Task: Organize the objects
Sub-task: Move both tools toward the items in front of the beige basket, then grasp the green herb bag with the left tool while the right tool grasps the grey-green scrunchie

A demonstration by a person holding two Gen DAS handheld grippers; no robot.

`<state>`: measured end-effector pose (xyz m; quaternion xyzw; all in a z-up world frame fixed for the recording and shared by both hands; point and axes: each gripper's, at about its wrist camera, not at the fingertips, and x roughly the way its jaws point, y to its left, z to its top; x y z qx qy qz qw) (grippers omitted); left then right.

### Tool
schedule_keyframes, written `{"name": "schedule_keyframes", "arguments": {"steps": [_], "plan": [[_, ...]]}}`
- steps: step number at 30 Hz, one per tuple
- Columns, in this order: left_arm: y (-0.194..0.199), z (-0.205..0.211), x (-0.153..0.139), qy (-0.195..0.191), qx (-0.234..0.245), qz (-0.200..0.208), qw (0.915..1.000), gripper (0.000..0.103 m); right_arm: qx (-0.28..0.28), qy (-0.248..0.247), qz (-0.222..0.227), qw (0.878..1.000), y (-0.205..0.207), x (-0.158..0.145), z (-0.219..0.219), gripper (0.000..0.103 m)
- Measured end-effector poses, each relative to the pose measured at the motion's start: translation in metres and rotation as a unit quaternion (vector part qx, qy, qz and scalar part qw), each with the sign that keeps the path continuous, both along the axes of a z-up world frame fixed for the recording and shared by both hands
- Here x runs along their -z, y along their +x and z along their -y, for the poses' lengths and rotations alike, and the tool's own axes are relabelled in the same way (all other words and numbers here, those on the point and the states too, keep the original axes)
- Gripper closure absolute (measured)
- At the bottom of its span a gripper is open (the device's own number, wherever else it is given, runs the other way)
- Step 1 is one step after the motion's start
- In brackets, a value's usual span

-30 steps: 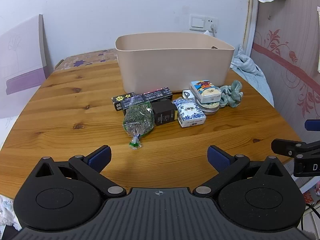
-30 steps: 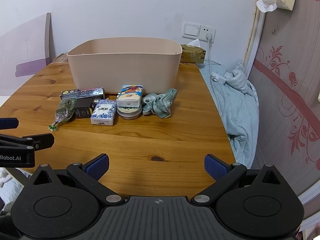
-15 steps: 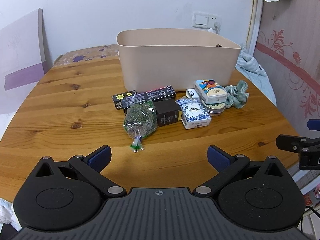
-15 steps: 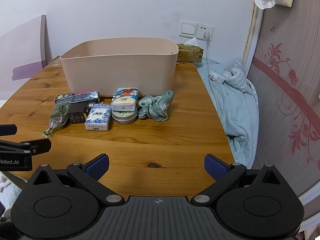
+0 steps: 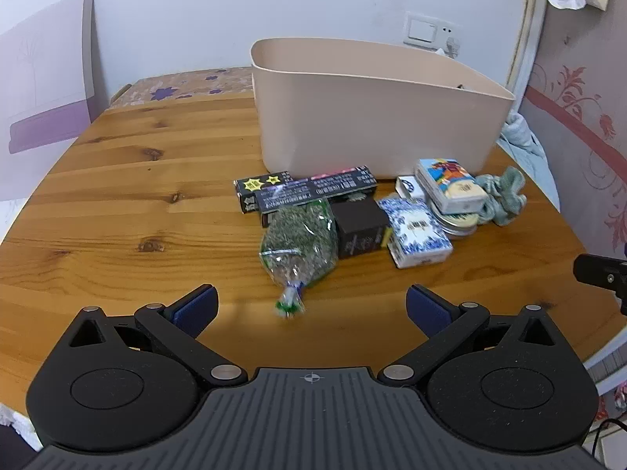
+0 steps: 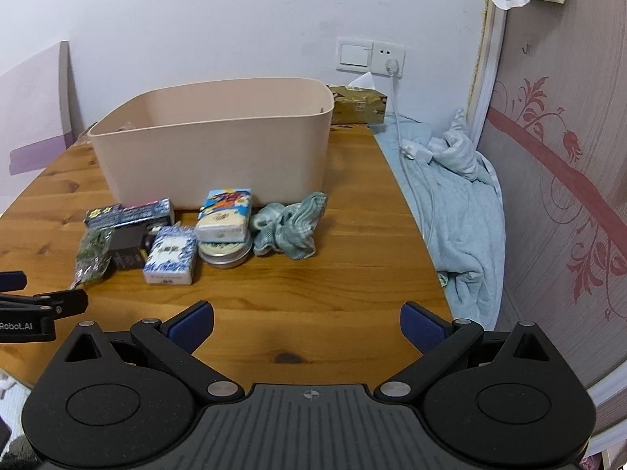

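Both grippers are hovering over the near edge of the table (image 5: 117,203), and both are empty. The left gripper (image 5: 311,305) is holding its fingers spread wide, with the bag of dried greens (image 5: 299,241) lying just beyond the gap between them. The right gripper (image 6: 307,323) is also gaping wide, with only bare wood between its blue pads (image 6: 192,325).

The bin (image 5: 376,117) is sitting at the far middle of the table, open at the top, and the clutter is lying in a row along its near wall. At the left, a long black box (image 5: 309,190) is lying flat just in front of the bin. The bag is resting against its near side, knotted end pointing toward the left gripper. Right of the bag, a small dark box (image 5: 360,227) is touching it. Next comes a blue-and-white pack (image 5: 417,233), just beside the dark box. Farther right, a bright cartoon-printed box (image 6: 225,215) is sitting on top of a round tin (image 6: 225,252). At the right end, a crumpled green cloth (image 6: 290,227) is lying against the tin.

Off the right side of the table, a pale blue blanket (image 6: 458,203) is lying heaped below the wall socket (image 6: 370,56).
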<state>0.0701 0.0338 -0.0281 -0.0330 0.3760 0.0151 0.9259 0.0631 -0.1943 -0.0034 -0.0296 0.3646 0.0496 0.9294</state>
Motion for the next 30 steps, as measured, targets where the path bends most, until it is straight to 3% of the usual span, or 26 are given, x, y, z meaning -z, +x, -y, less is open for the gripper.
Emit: {"name": "schedule_keyframes", "arguments": {"steps": [20,30], "plan": [[0.055,-0.018,0.014,-0.001,0.007,-0.035,0.9994,0.000,0.021,-0.006,0.000,1.000,0.054,0.006,0.002,0.000],[0.073,-0.027,0.025,-0.022,0.011,-0.056,0.9981,0.000,0.027,-0.003,-0.018,0.999,0.084,0.017,0.006,0.006]]}}
